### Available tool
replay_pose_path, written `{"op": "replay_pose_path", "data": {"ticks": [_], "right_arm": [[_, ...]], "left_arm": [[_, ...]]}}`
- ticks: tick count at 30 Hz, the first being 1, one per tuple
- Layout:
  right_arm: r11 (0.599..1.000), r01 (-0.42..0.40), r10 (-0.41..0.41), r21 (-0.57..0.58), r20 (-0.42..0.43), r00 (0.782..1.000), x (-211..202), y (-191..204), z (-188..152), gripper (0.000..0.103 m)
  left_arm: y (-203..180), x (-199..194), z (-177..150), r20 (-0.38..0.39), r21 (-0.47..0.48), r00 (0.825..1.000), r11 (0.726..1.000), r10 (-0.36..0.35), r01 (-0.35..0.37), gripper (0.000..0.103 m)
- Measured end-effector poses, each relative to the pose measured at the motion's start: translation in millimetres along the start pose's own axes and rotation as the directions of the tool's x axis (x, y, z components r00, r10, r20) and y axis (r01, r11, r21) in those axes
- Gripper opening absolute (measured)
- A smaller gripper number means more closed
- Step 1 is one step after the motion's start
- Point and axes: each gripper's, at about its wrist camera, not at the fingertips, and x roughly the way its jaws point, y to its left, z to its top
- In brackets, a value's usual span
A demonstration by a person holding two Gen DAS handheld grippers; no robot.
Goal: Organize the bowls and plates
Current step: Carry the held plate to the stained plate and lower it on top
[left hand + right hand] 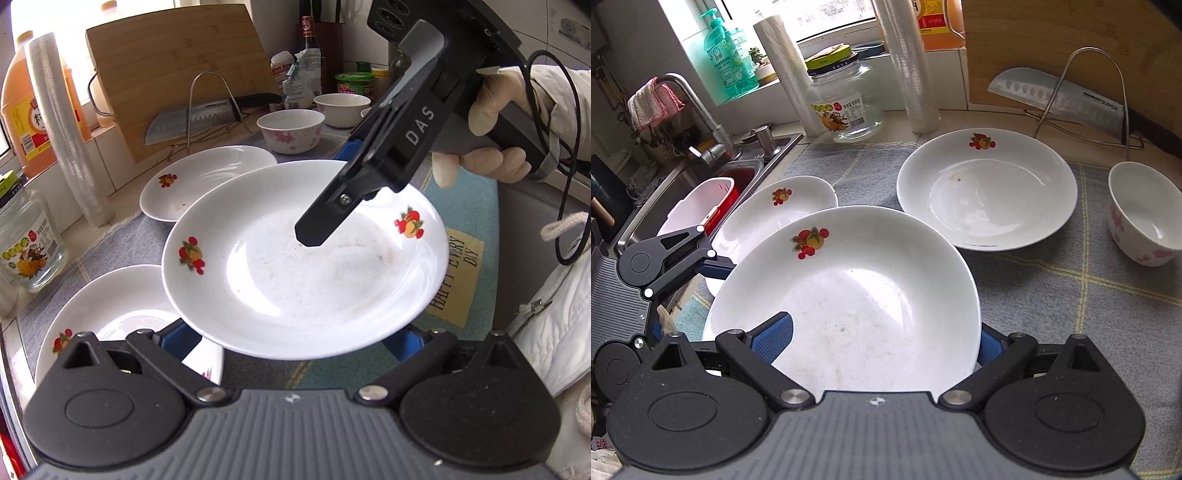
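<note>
At the far left the sink (657, 192) holds a red and white tub (701, 203), with a cloth draped over the tap (698, 103) above it. The left tool (293, 343) comes in beside it, its fingers spread wide open with both tips hidden under the near rim of the lifted plate (857, 280). That white plate with fruit prints is smeared inside and hangs tilted above the grey checked mat (1052, 288) on the bench (979, 118), overlapping a second plate (768, 214) that lies on the mat just behind it to the left. The right tool (879, 341), held by a gloved hand (491, 147), straddles the lifted plate's rim with one finger over the dish and the other beneath. Its fingers stand well apart, and I cannot tell whether they press on the plate. Behind stand a film roll (790, 74), a glass jar (846, 99) and a stack of clear cups (912, 74). Further right a third plate (986, 192) lies flat on the mat, apart from the lifted one. Beyond it a knife (1060, 96) rests on a wire rack (1123, 92) against a wooden cutting board (1052, 40). At the far right a pink-flowered bowl (1141, 218) stands upright near the third plate, with a second bowl (341, 107) behind it among bottles.
</note>
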Motion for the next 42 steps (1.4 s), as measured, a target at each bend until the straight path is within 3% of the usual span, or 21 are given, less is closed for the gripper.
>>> {"op": "replay_pose_path", "data": {"ticks": [24, 42], "right_arm": [[0.982, -0.073, 0.064, -0.176, -0.059, 0.996, 80, 76, 60, 0.100], [0.974, -0.073, 0.054, -0.213, -0.093, 0.994, 101, 85, 73, 0.101]], "left_arm": [[56, -32, -52, -0.012, -0.161, 0.989, 0.976, 0.144, -0.144, 0.101], [68, -31, -57, -0.034, -0.237, 0.991, 0.962, 0.133, -0.137, 0.101]]}}
